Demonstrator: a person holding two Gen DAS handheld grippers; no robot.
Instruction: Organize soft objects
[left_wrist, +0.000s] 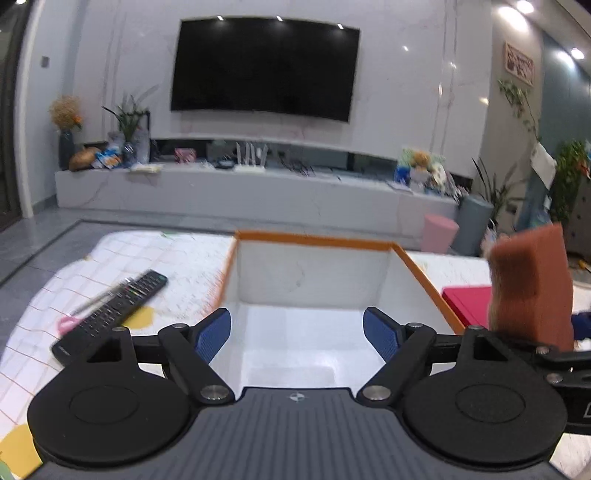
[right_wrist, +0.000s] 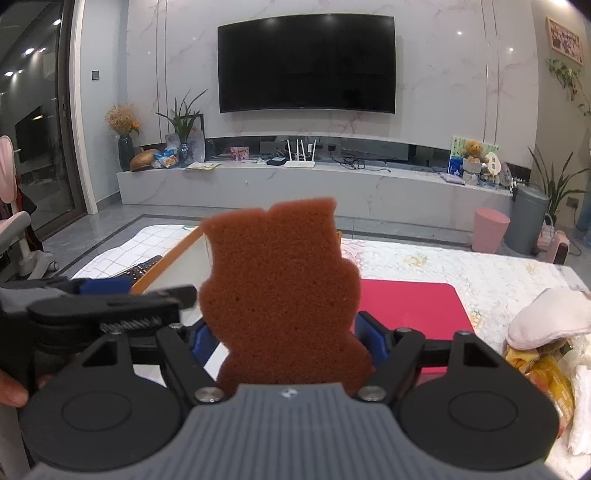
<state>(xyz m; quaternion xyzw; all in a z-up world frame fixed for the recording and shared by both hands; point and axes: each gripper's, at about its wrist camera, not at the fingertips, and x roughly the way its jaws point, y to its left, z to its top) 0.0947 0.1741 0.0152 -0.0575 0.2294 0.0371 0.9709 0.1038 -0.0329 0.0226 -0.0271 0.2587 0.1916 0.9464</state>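
A white box with an orange rim (left_wrist: 314, 242) stands on the table right ahead of my left gripper (left_wrist: 297, 334). That gripper is open and nothing lies between its blue pads (left_wrist: 216, 334); the box floor below them looks bare. My right gripper (right_wrist: 284, 341) is shut on a brown bear-shaped sponge (right_wrist: 280, 291), held upright by its lower part. The same sponge (left_wrist: 532, 284) shows at the right edge of the left wrist view, beside the box. The box's orange rim (right_wrist: 166, 264) sits left of the sponge in the right wrist view.
A black remote (left_wrist: 110, 310) and pink-handled scissors (left_wrist: 68, 325) lie left of the box on the checked cloth. A red mat (right_wrist: 413, 314) lies right of the box. A pile of soft items, a pale pink one (right_wrist: 546, 317) on top, sits at the far right.
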